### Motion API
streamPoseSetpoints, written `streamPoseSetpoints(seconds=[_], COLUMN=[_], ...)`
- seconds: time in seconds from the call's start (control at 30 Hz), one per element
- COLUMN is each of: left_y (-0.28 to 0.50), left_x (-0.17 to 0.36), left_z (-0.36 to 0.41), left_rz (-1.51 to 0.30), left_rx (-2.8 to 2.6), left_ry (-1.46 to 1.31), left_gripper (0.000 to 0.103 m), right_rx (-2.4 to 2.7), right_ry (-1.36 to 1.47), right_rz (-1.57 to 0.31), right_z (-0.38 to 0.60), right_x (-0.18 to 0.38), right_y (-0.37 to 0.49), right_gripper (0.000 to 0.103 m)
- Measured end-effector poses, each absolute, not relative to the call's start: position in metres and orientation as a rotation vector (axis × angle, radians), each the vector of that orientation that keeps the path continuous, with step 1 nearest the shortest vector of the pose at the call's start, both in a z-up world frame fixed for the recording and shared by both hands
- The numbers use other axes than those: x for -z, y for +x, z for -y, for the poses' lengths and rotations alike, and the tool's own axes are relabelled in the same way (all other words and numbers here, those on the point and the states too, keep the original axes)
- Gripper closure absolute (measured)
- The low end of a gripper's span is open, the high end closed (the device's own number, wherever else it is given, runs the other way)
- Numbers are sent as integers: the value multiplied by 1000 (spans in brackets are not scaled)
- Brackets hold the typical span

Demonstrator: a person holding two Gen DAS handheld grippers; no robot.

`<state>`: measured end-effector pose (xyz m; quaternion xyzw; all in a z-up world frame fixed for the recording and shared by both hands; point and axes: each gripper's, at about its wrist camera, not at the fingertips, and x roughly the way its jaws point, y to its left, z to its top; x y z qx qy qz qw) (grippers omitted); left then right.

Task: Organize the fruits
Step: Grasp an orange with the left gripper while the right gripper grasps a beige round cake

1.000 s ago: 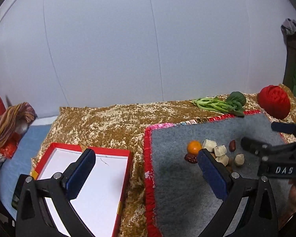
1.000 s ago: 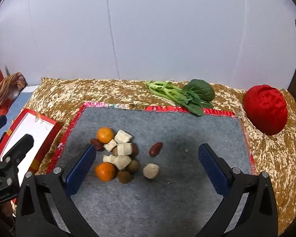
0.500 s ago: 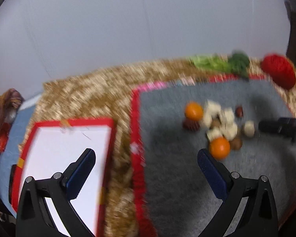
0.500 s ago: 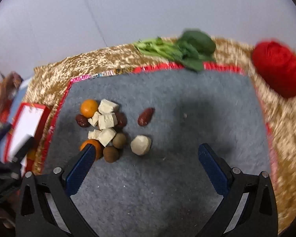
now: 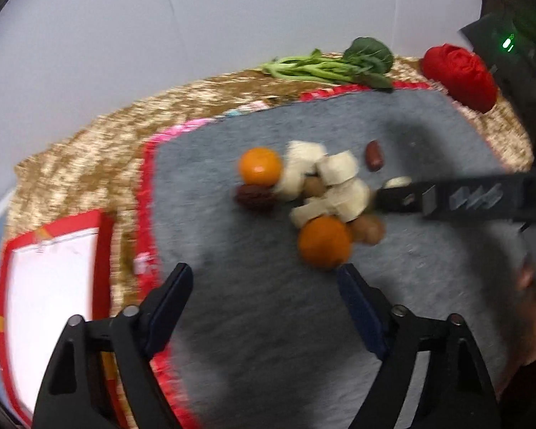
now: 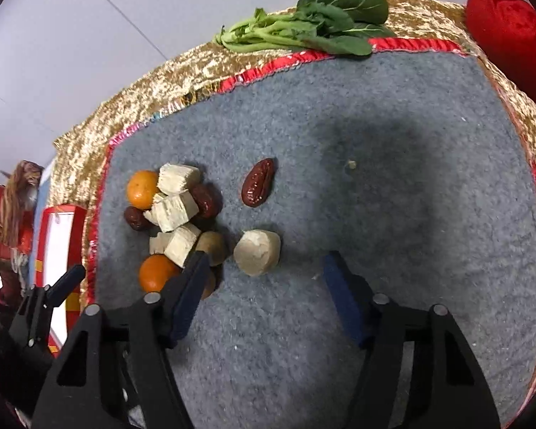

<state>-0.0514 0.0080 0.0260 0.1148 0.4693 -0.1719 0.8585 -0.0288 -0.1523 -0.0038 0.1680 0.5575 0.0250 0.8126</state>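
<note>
Though partly hidden, two oranges (image 6: 142,188), perhaps three dates (image 6: 258,187)

A grey mat (image 6: 375,186) is spread beneath the fingers. Leafy greens (image 6: 314,25) and a red cloth bundle (image 6: 511,39) are seen far beyond them.

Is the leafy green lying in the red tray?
No, the leafy green lies on the gold cloth at the grey mat's far edge.
</note>
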Motion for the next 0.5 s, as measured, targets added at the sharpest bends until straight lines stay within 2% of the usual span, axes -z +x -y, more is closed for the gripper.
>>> streamPoseSetpoints(seconds=[0.13,0.2,0.4,0.43,0.5], left_y=[-43,-40,-35,-33,-32], left_x=[-20,-14,-8,-7,-8], left_z=[4,10,25,27,27], left_rz=[-1022,-1047,-1046,-1048,-1046], left_rx=[387,408,423,434,446], left_ry=[210,200,199,192,186], left_gripper=[38,42,60,69,69], right_rx=[-32,-32,-79,-83,-102], right_ry=[350,345,411,421,464], right_rz=[-1183,-1191,-1185,-1187,-1185], right_z=[153,155,172,172,179], right_x=[4,6,7,6,5], right_y=[-27,-27,-32,-32,-34], right_gripper=[44,53,57,57,63])
